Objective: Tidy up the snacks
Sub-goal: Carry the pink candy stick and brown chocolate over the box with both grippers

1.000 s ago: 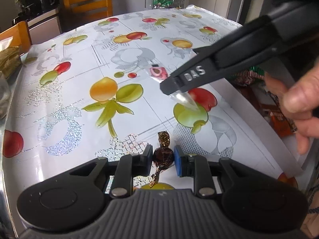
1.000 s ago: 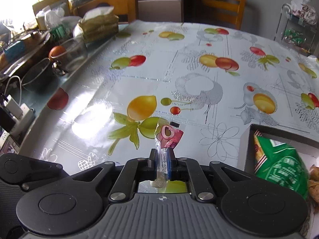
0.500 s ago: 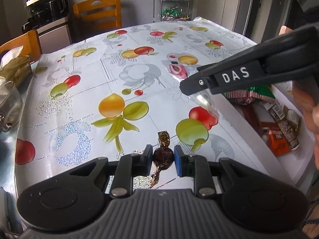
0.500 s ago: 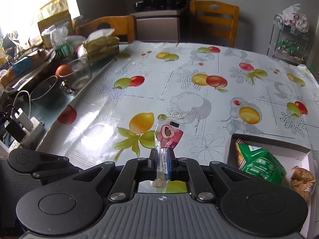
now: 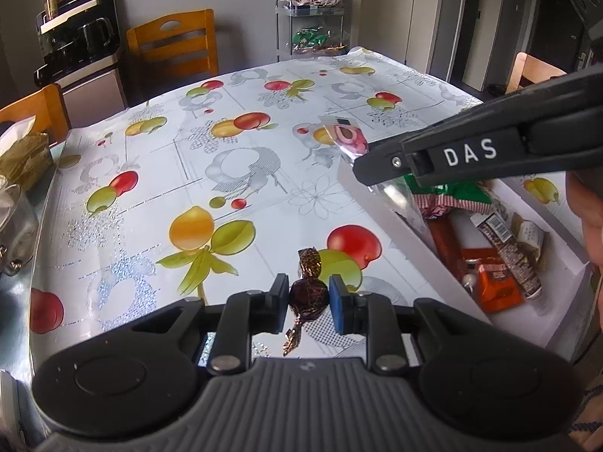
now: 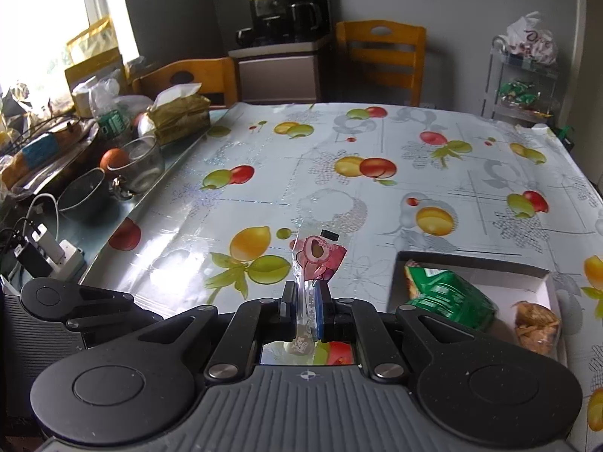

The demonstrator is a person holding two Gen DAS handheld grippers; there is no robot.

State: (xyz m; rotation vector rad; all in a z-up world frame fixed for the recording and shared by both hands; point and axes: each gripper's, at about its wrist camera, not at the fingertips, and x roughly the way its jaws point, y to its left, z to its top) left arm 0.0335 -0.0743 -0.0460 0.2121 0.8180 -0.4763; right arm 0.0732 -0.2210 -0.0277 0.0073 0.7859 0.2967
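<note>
While both grippers hang above the fruit-print tablecloth (image 5: pixel 233 173), each one carries a sweet, and the whole question is the white box (image 5: pixel 380 203) off to the right. The left gripper (image 5: pixel 308 295) has its jaws closed snugly on a brown foil-wrapped candy (image 5: pixel 307 293), twisted ends pointing up and down, so its long axis runs along the fingers rather than across them. From this gripper the box lies to the right and a little ahead, its near wall just beside the right-hand finger in the left wrist view.

Over to the right gripper (image 6: pixel 306 301): jaws pressed together on the clear tail of a pink-printed sachet (image 6: pixel 318 260), which stands upright out of the fingers, long axis pointing forward and up. In its own view the box (image 6: pixel 471 263) sits to the right and close by, with a green packet (image 6: pixel 448 293) and a brown wrapped snack (image 6: pixel 535 326) already inside (more wrappers, orange and dark, show in the left view). Seen from the left camera, the right gripper's tip (image 5: pixel 367 167) already overlaps the box's far corner, sachet (image 5: pixel 348 137) poking out beyond it.

So the right hand looks nearer to a drop; I judge it needs only a short carry rightward, then a release. The left must cross over the near wall.
</note>
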